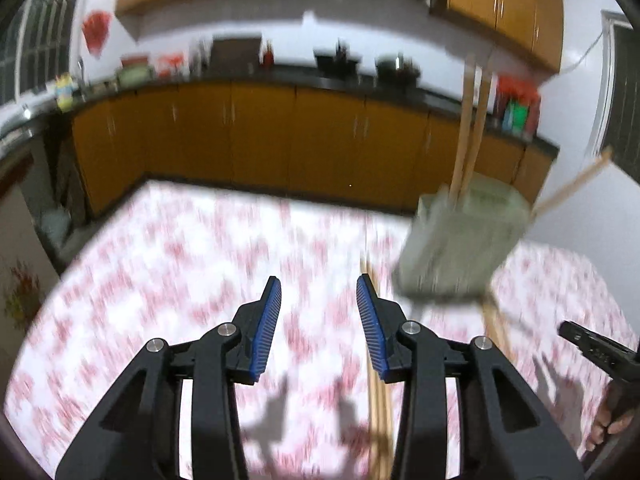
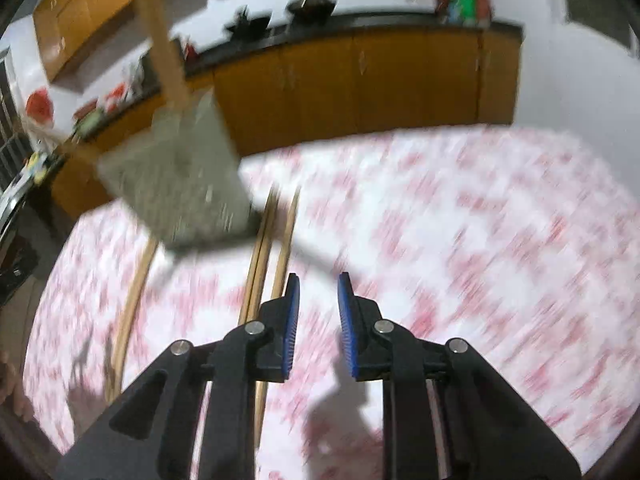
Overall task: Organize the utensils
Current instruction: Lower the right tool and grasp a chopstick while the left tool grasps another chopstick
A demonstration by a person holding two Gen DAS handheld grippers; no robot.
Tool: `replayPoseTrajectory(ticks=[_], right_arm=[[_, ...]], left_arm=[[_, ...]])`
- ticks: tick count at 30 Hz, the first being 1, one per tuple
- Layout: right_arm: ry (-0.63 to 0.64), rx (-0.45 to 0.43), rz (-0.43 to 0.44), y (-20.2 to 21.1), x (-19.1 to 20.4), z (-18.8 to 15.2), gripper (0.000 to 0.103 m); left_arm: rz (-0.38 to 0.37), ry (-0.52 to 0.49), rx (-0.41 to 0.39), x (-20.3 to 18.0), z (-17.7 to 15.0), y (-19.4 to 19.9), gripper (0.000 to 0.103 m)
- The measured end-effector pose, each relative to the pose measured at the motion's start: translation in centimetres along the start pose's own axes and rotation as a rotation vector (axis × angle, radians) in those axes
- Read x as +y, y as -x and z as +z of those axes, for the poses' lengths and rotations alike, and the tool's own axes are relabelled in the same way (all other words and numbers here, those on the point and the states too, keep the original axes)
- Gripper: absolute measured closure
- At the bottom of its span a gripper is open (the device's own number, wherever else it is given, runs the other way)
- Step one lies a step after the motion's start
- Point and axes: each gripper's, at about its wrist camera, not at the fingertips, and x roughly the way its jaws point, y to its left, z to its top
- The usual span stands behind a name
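Stood across the back: orange-brown base cabinets point(image 1: 260, 136) under a dark countertop point(image 1: 280, 74), with blurred pots point(image 1: 396, 66) on it. Hung above: matching wall cabinets point(image 1: 504, 4). Spread below: a red-and-white patterned tablecloth point(image 1: 200, 260).

Both pictures are bright enough to see, but most of each one is smeared. The red and white cloth on the worktop point(image 1: 200, 264) looks streaky, and the pale green holder point(image 1: 464, 248) and wooden sticks point(image 2: 260, 248) are fuzzy. The black tools with blue pads stay sharp: left tool point(image 1: 319, 320) and right tool point(image 2: 318, 320). Light comes from above and behind, so dark tool shadows point(image 1: 280, 412) fall on the cloth in front. The cupboards point(image 1: 260, 136) bend like a bowl, and the corners go black.
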Motion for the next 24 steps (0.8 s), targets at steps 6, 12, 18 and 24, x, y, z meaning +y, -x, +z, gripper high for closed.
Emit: replayPoseTrajectory(ticks=[6,12,18,24], right_arm=[[0.068,0.084,0.05,-2.4,2.4,-3.1,0.082],[0.131,0.085,-0.002,-3.1,3.2,-3.8,0.093],[0.062,0.072,-0.046,-2.9,1.0,-3.2,0.095],[0.056,0.072,-0.052,-2.9,0.2,-3.1,0.095]], left_arm=[[-0.031,-0.025,0.116,-0.1,-4.1,-2.0,0.064],[-0.062,-0.034,0.171,-0.7,-5.6,-2.9,0.067],[-0.107,-0.046,0.217,-1.4,-6.5,-3.7,0.076],[-0.129,-0.063,0.248,-2.0,-7.1,-4.3,0.079]])
